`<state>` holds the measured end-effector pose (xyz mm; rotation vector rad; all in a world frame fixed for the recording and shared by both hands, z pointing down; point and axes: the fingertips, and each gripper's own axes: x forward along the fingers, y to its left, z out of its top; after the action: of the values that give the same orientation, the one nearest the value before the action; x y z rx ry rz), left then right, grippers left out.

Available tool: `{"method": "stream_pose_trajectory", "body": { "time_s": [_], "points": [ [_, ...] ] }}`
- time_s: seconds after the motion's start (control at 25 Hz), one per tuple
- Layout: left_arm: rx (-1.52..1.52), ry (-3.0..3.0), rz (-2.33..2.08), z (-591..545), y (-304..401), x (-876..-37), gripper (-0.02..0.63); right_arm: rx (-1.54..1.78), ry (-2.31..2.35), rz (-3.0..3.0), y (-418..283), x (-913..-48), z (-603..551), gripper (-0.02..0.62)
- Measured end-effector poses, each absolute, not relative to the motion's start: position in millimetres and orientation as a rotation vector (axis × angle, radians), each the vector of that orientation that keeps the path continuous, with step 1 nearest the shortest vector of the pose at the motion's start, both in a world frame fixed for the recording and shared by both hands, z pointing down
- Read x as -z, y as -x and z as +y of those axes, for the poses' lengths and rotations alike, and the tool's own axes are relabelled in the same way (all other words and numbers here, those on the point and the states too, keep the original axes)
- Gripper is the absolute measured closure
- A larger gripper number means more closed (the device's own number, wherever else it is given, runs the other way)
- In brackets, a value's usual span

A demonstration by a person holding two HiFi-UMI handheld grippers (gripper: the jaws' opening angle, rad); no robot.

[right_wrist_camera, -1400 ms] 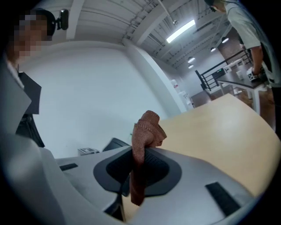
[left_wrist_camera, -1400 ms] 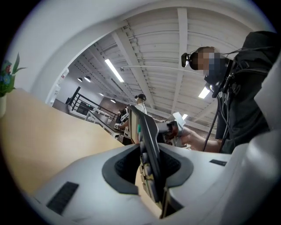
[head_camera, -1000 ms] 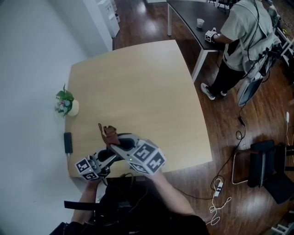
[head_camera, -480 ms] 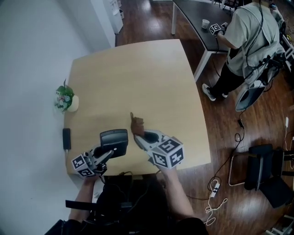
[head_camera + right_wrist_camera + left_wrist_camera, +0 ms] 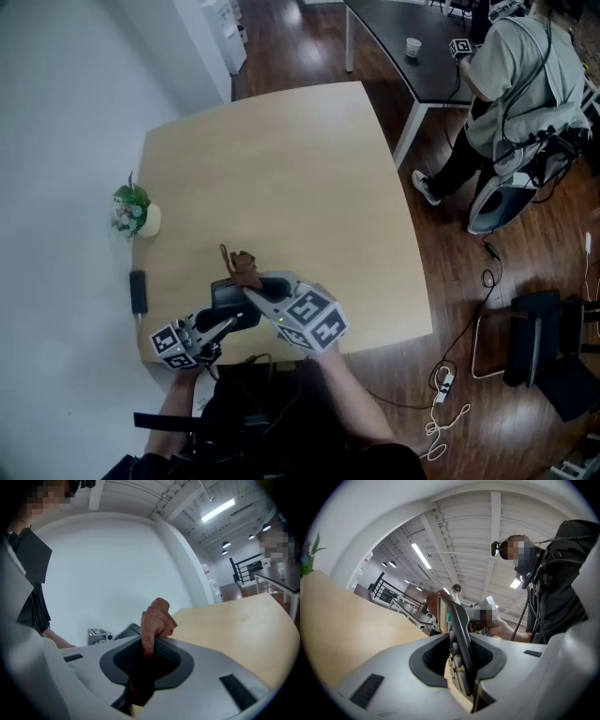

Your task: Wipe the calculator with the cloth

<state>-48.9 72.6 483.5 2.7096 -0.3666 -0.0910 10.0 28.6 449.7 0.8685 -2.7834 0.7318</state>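
The pale wooden surface (image 5: 281,169) fills the middle of the head view. At the upper right a person (image 5: 511,84) stands by a dark desk (image 5: 403,28), on the brown wooden floor (image 5: 450,262).

In the lower left of that view, over the near edge of the surface, the two claws meet. The right claw (image 5: 255,291) reaches in from the lower centre and is clenched on the brown cloth (image 5: 243,266). In the right gripper view the cloth (image 5: 157,618) stands up crumpled from between the pads of that claw (image 5: 147,656).

The left claw (image 5: 228,323) comes from the lower left corner and grips the black calculator (image 5: 232,298). In the left gripper view the calculator (image 5: 459,639) stands on edge between the pads of that claw (image 5: 459,656), keys facing left.

In the head view the cloth sits at the calculator's upper edge; I cannot tell whether the two touch.

A small potted plant (image 5: 132,208) stands at the surface's left edge, with a slim black object (image 5: 139,292) below it. A white cup (image 5: 412,46) sits on the dark desk.
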Motion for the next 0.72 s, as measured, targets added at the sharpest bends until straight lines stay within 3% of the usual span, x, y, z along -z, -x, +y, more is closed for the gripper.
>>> {"method": "stream_pose_trajectory", "body": {
  "time_s": [0.2,0.32,0.72],
  "points": [
    [0.235,-2.608,-0.427,58.1,71.8,-486.1,0.515,-0.847,-0.966,-2.433,-68.1,-565.1,25.6,0.529],
    [0.146,-2.496,-0.545,39.4,79.1,-517.5,0.517,-0.927,-0.986,-2.347,-82.3,-600.7,42.3,0.529],
    [-0.171,-2.125,-0.847,-6.8,103.4,-617.8,0.515,-0.979,-0.828,-2.420,-6.9,-626.4,35.1,0.529]
  ]
}}
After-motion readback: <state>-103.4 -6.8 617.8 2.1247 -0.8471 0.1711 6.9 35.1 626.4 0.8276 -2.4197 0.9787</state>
